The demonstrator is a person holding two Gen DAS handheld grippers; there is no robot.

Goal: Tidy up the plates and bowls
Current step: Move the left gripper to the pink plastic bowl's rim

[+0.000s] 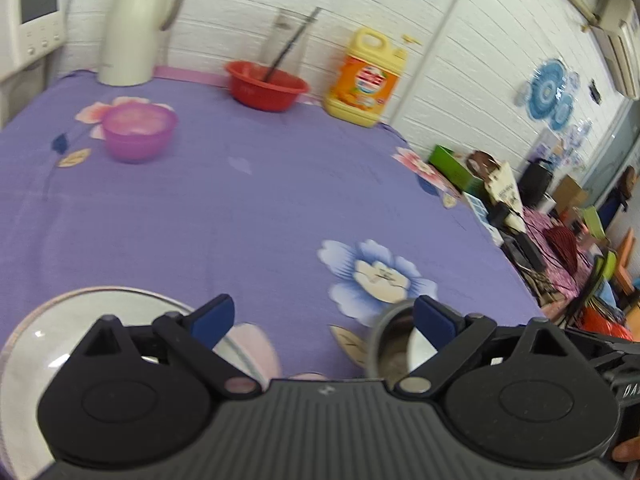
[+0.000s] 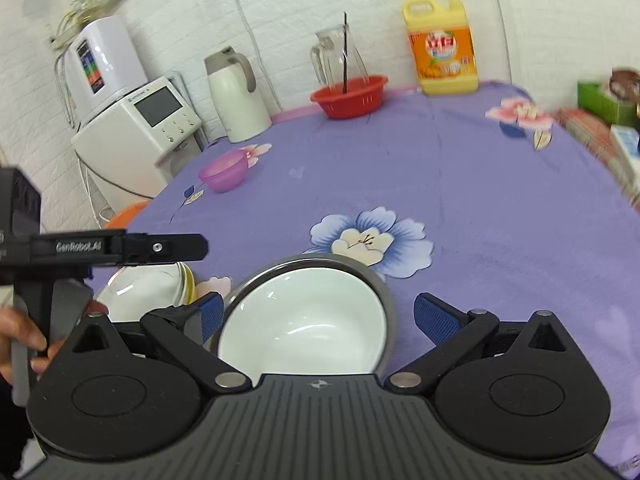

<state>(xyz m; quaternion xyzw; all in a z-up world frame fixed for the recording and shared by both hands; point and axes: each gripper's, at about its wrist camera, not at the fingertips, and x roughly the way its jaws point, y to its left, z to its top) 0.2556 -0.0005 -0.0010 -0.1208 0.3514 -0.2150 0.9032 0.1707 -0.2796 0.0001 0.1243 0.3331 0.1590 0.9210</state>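
Through the left wrist camera, my left claw [image 1: 324, 316] hangs wide open and empty over the worktop [image 1: 260, 208], a glazed plate [image 1: 36, 356] below its left finger. On the right wrist view, my right claw [image 2: 316, 316] gapes around the white bowl [image 2: 304, 332] without touching it; I judge it stiff, slick, breakable, best pinched at the rim. Stacked plates [image 2: 140, 284] sit just left.

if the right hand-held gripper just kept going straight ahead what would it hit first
Most likely the grey-rimmed white bowl, which sits right between the open fingers of the right hand-held gripper. Beyond it lies only purple tablecloth, though depth is uncertain.
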